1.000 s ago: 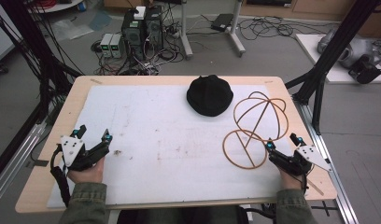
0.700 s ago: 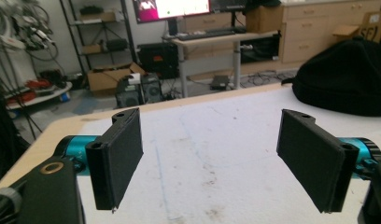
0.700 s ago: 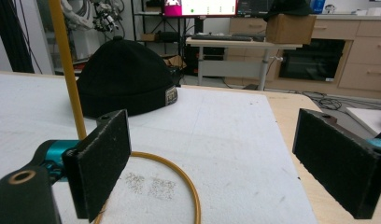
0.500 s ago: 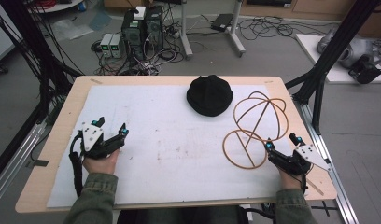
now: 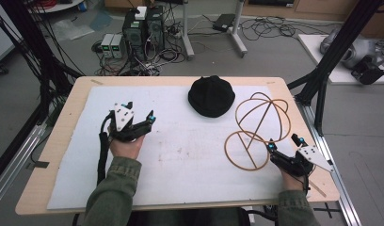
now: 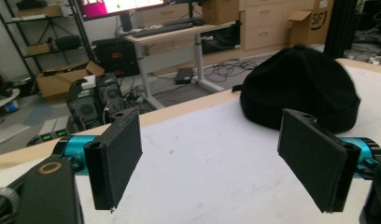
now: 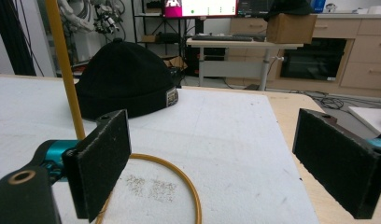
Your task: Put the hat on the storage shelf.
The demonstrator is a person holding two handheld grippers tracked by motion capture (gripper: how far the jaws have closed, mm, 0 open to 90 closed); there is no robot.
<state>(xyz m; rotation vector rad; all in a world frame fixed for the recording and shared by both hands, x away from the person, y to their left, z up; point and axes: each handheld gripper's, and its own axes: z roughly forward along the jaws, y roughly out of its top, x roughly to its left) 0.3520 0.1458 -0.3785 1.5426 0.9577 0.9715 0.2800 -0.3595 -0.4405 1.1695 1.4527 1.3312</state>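
On the table (image 5: 63,155), covered by a white mat (image 5: 180,155), the left gripper (image 5: 139,113) now sits well in from the left edge, over the left-middle of the mat. A second ago it lay close to the near-left corner, and half a second ago it was partway along; it has travelled right and toward the far side, toward the black hat (image 5: 211,96). Its jaws are spread wide with nothing between them. In the left gripper view the two black pads (image 6: 115,161) stand far apart over bare white mat, and the hat (image 6: 300,91) lies beyond them to the right, still apart from the gripper.

The right gripper (image 5: 285,142) stays where it was in both earlier pictures, at the near-right part of the table, just beside the near ring of the wire hat stand (image 5: 256,129). Its jaws are likewise spread open and grip nothing. In the right gripper view the stand's round base ring (image 7: 179,179) curves across the mat between the pads, and one upright yellow rod rises just behind the left pad (image 7: 101,163); whether the pad touches the rod cannot be told.

The hat rests at the far middle of the mat, unmoved, with the stand just to its right, also unmoved.
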